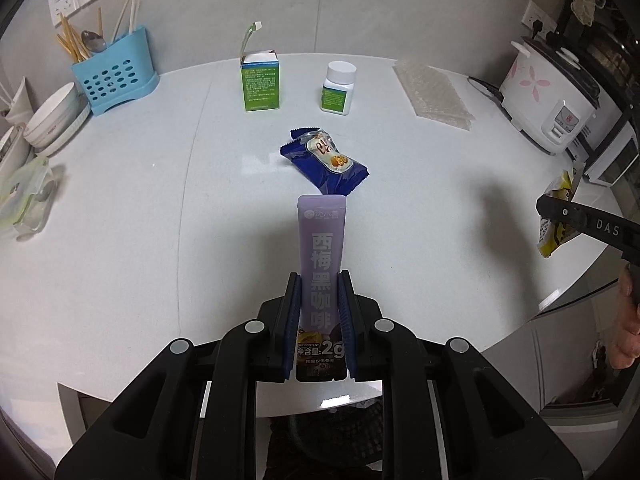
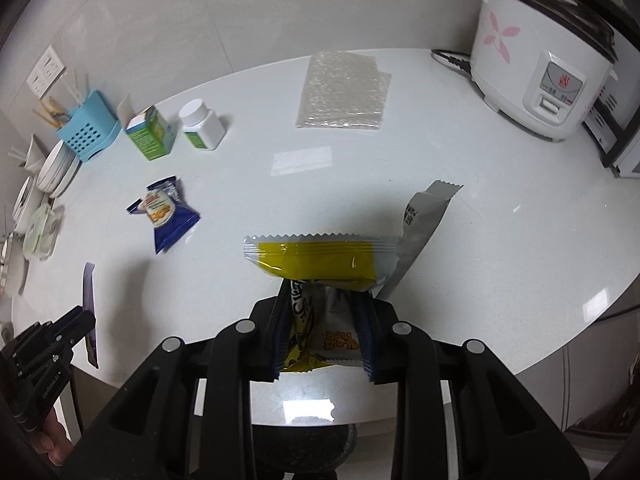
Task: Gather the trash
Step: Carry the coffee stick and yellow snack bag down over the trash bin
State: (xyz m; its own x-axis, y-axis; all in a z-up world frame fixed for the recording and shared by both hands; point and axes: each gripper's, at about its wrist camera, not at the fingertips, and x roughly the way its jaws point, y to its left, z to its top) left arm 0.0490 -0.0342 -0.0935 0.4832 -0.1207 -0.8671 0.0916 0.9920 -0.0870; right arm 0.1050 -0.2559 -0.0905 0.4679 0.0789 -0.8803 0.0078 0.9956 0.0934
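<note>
Left wrist view: purple sachet is pinched by left gripper, above counter.
Right wrist view: yellow wrapper is pinched by right gripper.
Blue packet: lying at 12 o'clock beyond sachet.

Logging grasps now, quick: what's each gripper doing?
Left gripper: closed on the purple coffee sachet.
Right gripper: closed on the yellow snack wrapper.
</note>
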